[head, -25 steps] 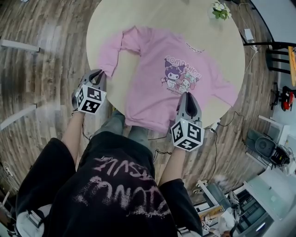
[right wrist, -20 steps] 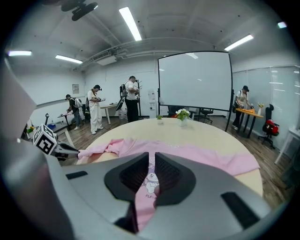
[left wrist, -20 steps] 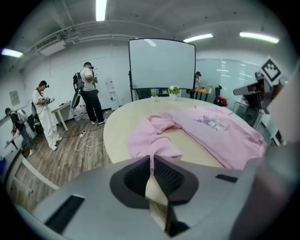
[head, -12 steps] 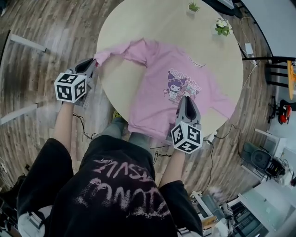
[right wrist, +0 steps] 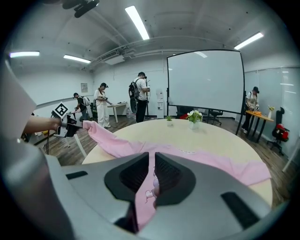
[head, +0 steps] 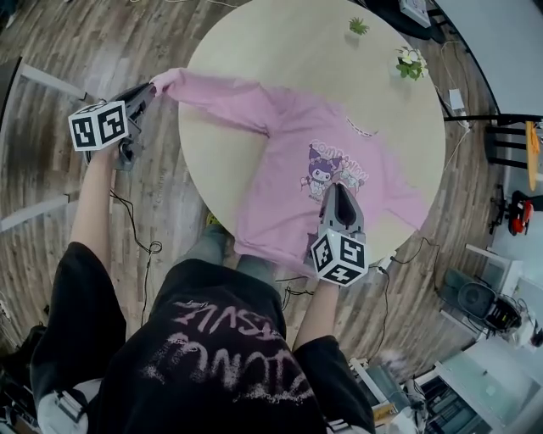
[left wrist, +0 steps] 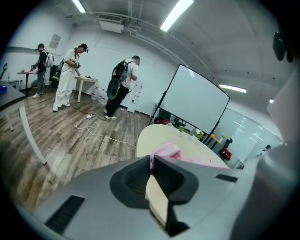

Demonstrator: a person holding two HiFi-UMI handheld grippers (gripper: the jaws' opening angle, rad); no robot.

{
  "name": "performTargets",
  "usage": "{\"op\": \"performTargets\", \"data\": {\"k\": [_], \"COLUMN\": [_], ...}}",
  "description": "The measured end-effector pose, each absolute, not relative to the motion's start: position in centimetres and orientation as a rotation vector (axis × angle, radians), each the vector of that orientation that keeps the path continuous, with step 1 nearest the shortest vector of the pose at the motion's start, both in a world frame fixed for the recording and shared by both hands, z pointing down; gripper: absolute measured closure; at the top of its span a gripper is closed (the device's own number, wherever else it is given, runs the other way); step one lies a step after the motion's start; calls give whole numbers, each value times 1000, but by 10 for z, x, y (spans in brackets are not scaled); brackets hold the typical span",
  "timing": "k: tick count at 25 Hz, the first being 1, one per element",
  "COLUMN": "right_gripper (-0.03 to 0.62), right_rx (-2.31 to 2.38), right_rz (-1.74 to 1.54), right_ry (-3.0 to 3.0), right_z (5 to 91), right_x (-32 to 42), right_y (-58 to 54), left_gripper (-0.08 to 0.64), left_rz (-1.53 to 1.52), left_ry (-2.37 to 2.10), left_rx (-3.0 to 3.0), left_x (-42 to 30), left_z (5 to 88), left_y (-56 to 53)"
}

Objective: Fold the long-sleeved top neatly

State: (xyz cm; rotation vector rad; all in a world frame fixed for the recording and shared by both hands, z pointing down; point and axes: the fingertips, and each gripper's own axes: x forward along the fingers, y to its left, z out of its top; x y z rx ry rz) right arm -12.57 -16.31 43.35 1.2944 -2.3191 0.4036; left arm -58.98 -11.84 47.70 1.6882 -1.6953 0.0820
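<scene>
The pink long-sleeved top with a cartoon picture (head: 288, 161) looks soft, light and floppy, so edges are best to hold: the left gripper (head: 151, 85) pinches the sleeve end (head: 167, 80), and the right gripper (head: 337, 191) pinches the front cloth.

A round, pale counter (head: 254, 51) stands on a wood-plank floor (head: 76, 51), with a small green plant (head: 358, 26) and a pot of white flowers (head: 411, 63) near its far edge. Beyond it stands a large white screen (right wrist: 204, 79). A person with a black backpack (left wrist: 123, 84) stands near two others, and a white cable (left wrist: 93, 129) loops across the floor.
</scene>
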Motion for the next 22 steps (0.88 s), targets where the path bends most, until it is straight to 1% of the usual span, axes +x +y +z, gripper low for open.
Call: {"op": "performTargets", "data": {"k": [4, 11, 17, 22], "right_gripper": [546, 548, 548, 548], "right_rx": [1299, 1368, 1417, 1435], "right_rz": [402, 425, 483, 524], "right_ry": [-2316, -2339, -2367, -2379], "right_z": [437, 424, 425, 427], "right_x": [-116, -74, -3, 84], "right_y": [-167, -176, -194, -215], "left_gripper": [526, 526, 526, 526], "left_rz": [84, 73, 91, 113], "left_ry": [-1717, -1684, -1671, -1659], "left_rx": [1683, 1719, 1775, 1803], "left_x": [-590, -523, -430, -322], "left_z": [469, 445, 420, 407], "left_y": [-130, -158, -199, -239]}}
